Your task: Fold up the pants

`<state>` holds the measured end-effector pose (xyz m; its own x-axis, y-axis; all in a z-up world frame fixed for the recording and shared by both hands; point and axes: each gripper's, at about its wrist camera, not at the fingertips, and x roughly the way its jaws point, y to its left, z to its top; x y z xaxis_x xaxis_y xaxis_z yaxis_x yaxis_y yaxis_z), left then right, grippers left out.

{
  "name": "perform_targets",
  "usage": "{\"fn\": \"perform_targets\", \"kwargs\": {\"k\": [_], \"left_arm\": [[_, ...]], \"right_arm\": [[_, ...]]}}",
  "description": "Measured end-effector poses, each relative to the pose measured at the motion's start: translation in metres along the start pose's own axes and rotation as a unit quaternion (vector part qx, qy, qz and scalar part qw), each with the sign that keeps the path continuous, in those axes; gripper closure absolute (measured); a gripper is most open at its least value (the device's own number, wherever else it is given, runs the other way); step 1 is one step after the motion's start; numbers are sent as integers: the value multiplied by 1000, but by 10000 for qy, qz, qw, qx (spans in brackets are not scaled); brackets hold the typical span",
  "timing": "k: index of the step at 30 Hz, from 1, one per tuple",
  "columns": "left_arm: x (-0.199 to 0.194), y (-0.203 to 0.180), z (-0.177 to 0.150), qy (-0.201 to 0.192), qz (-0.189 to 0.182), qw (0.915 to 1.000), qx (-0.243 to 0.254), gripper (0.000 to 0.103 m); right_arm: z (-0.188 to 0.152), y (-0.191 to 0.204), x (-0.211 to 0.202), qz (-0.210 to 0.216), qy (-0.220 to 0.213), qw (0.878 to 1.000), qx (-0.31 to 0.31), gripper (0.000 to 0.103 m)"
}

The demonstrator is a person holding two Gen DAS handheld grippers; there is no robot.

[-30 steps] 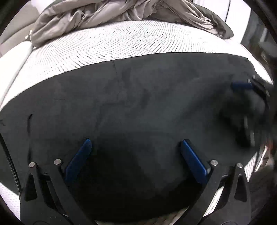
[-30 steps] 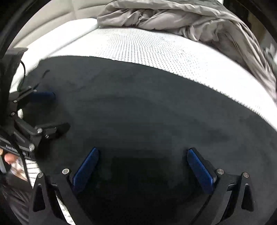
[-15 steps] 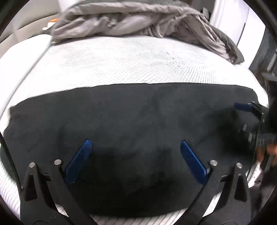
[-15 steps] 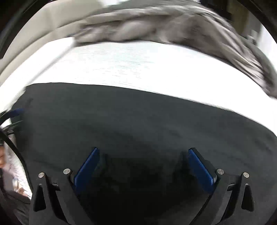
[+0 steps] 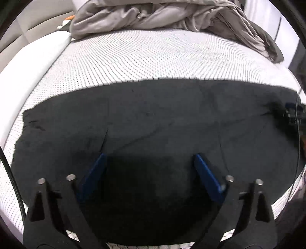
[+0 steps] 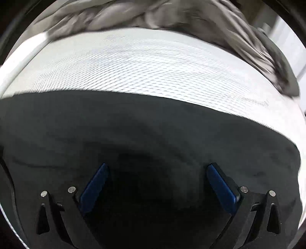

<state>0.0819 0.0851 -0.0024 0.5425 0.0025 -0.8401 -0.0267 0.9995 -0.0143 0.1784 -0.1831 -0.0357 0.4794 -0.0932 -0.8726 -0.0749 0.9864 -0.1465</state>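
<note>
- Both grippers have drawn back toward the near edge of the pants (image 5: 153,118).
- Left gripper (image 5: 149,162) closing, nothing pinched; right gripper (image 6: 156,172) spread, empty.
- Next fold looks ready.

A big bed fills the room, and its white mattress (image 5: 133,57) has a bumpy pattern of tiny dots. A gray blanket (image 5: 162,17) lies in a crumpled heap at the far end of the bed. A pale wall (image 5: 44,21) stands behind it on the left, in soft light.
</note>
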Motion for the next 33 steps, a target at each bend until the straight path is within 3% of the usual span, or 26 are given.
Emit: {"fn": "perform_targets", "kwargs": {"k": [3, 5, 9, 11, 12, 15, 17, 18, 20, 22, 24, 25, 27, 29, 31, 33], "left_arm": [[-9, -16, 26, -356, -281, 9990, -43, 12], [5, -34, 44, -304, -382, 9988, -50, 12], [64, -71, 64, 332, -145, 9993, 134, 12], [72, -73, 63, 216, -64, 9995, 218, 9], [71, -67, 65, 212, -81, 9996, 138, 9], [62, -34, 63, 24, 373, 9991, -176, 10], [60, -5, 60, -55, 911, 9948, -463, 9], [56, 16, 56, -109, 1181, 9894, -835, 8], [53, 42, 51, -136, 866, 9856, -1448, 6], [46, 51, 48, -198, 527, 9840, -1692, 10], [33, 45, 49, -334, 69, 9894, -1411, 17], [26, 41, 50, -391, 8, 9921, -1193, 20], [22, 46, 52, -399, 475, 9945, -841, 23], [29, 70, 46, -166, 698, 9915, -1086, 43], [36, 101, 42, -38, 1048, 9849, -1380, 49], [33, 121, 38, -231, 1583, 9752, -1528, 57]], "right_arm": [[8, 25, -15, 768, -388, 9963, -61, 1], [11, 42, -17, 1041, -509, 9932, -60, 1], [15, 73, 3, 1071, -350, 9935, -188, 2], [17, 63, 17, 925, -285, 9949, -269, 2], [13, 61, 18, 779, -243, 9960, -368, 2], [7, 42, 19, 501, -193, 9973, -511, 2], [3, 24, 18, 409, -140, 9981, -433, 2], [0, 23, 16, 328, -85, 9986, -408, 2], [2, 20, 14, 368, -43, 9987, -354, 2], [-4, 16, 9, 340, -55, 9986, -410, 2], [-10, 21, 1, 333, -143, 9983, -463, 2], [-13, 23, -2, 364, -164, 9981, -468, 2], [-19, 25, -7, 515, -158, 9972, -518, 2], [-23, 21, -8, 534, -156, 9968, -579, 2], [-24, 18, -7, 547, -144, 9964, -629, 2], [-23, 15, -4, 605, -110, 9960, -647, 2]]}}
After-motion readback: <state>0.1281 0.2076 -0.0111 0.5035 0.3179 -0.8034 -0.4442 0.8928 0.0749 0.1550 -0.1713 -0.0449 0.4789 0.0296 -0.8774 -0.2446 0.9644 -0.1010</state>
